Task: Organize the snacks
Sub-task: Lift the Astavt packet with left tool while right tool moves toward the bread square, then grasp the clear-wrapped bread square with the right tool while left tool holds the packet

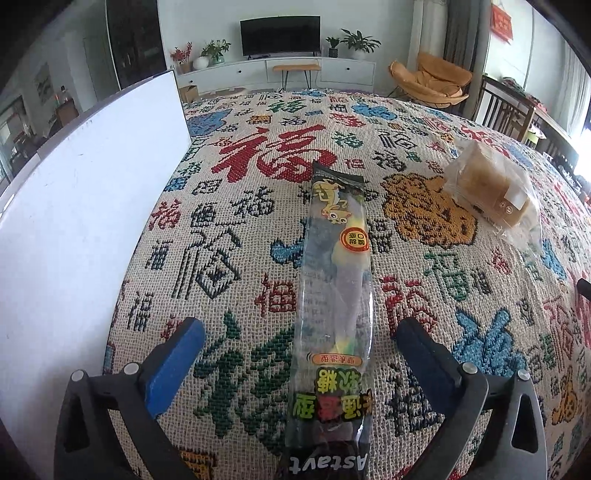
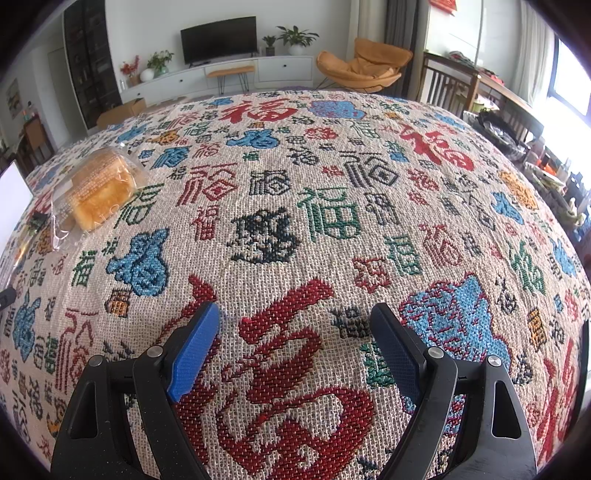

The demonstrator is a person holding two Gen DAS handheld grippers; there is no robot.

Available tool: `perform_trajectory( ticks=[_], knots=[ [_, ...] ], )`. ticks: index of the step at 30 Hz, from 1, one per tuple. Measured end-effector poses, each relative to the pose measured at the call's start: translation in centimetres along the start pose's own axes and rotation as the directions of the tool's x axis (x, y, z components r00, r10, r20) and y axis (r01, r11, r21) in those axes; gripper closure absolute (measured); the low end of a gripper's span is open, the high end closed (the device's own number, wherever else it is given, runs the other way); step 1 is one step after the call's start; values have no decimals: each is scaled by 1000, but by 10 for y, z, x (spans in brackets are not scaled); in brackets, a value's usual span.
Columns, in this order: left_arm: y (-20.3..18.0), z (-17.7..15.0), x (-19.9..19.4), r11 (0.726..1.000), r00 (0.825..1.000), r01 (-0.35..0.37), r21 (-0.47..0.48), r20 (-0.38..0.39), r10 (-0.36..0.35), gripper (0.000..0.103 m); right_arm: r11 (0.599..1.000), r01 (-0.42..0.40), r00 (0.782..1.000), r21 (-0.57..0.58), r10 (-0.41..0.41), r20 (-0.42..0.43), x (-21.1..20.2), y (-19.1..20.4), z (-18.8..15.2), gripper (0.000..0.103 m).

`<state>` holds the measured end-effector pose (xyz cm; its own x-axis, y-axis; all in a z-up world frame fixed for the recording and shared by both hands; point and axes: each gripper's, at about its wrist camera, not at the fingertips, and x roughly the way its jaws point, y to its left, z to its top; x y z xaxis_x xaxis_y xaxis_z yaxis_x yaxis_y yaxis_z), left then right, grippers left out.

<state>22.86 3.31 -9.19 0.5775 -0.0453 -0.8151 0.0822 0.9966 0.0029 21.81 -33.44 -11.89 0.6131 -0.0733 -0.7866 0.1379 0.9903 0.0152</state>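
Looking past our jaws, we see a table covered by a cream woven cloth (image 1: 229, 236) patterned with red, blue, green and orange Chinese characters. Beyond it stand a white low cabinet (image 1: 280, 70) carrying a black television (image 1: 280, 36) and potted plants, with an orange lounge chair (image 1: 430, 79) to the right. A tall white flat panel (image 1: 85, 206) stands at the cloth's left side.

Our left gripper (image 1: 301, 328) has its blue-padded jaws spread wide apart, gripping nothing. Between them lies a long, narrow gummy candy packet of clear and black plastic with a cartoon gecko print (image 1: 334, 258); it rests flat on the cloth, running straight away from us, with clear gaps to both pads. Its near end reaches under the bottom edge of the view.

Farther right on the cloth, well apart from the candy, lies a clear plastic bag of golden bread (image 1: 487, 184).

Our right gripper (image 2: 295, 314) hangs over bare cloth, jaws apart and empty; the bread bag sits far off to its left.
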Motion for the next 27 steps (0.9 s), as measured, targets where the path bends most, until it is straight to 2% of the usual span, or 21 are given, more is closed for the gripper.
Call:
perform_trajectory(
  ticks=[12,16,18,22,25,27],
  knots=[
    [-1,-1,-1,1000,1000,2,-2,0,-2,0,1000,-5,1000,5,5,-2,1,0,0,15],
    [0,-1,0,1000,1000,2,-1,1,-2,0,999,-36,999,-16,36,-13,3,-1,3,15],
    [0,-1,0,1000,1000,2,-1,1,-2,0,995,-90,995,-35,88,-35,4,1,11,16],
    [0,-1,0,1000,1000,2,-1,1,-2,0,958,-282,959,-49,283,20,-14,23,47,16],
    [0,-1,0,1000,1000,2,-1,1,-2,0,909,-384,917,-165,396,45,-27,62,87,16],
    [0,-1,0,1000,1000,2,-1,1,-2,0,850,-445,888,-282,460,-15,-26,99,111,17]
  ],
)
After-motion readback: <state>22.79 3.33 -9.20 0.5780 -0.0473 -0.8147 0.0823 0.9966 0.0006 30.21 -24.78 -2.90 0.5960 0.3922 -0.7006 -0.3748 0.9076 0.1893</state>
